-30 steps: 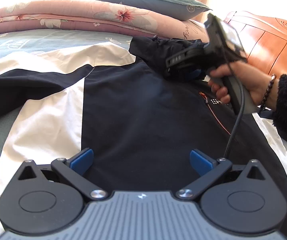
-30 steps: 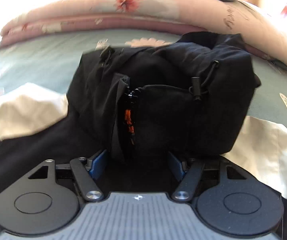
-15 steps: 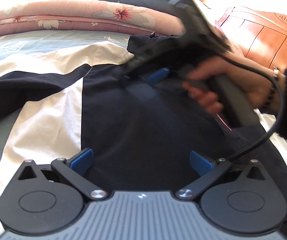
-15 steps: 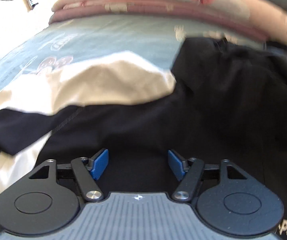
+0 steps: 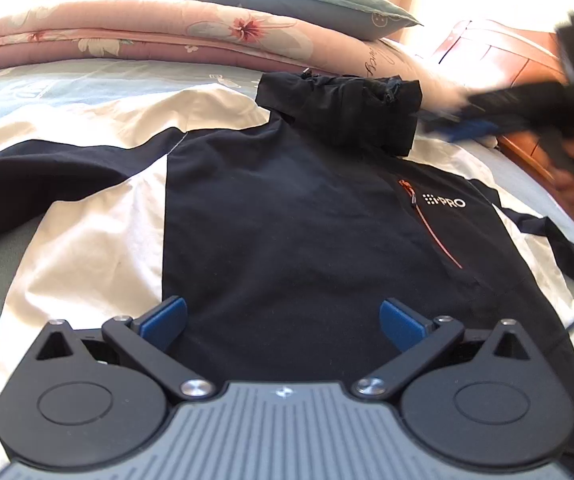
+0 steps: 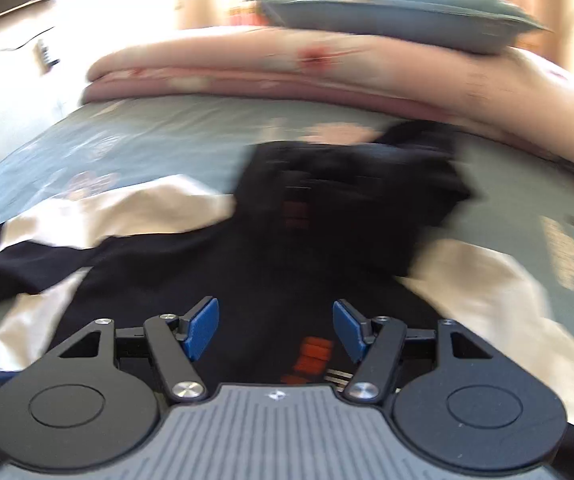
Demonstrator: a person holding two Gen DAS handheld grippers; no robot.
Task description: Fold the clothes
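A black and white jacket [image 5: 287,216] lies spread front-up on the bed, with its black hood [image 5: 343,108] bunched at the far end and an orange chest zipper [image 5: 431,224]. My left gripper [image 5: 283,322] is open and empty, low over the jacket's hem. My right gripper [image 6: 275,326] is open and empty above the jacket's chest; the blurred hood [image 6: 351,188] lies ahead of it. In the left wrist view the right gripper [image 5: 467,126] is a blurred shape at the far right, beside the hood.
A folded pink floral quilt [image 5: 159,36] and a grey-blue pillow [image 5: 299,0] lie at the head of the bed. A wooden headboard [image 5: 499,52] stands at the right. The blue-grey bedsheet [image 5: 67,80] surrounds the jacket.
My right gripper has let go of the hood, swung left across the jacket, then pulled back to the right side. The hood now rests folded down at the collar. The left gripper stayed put.
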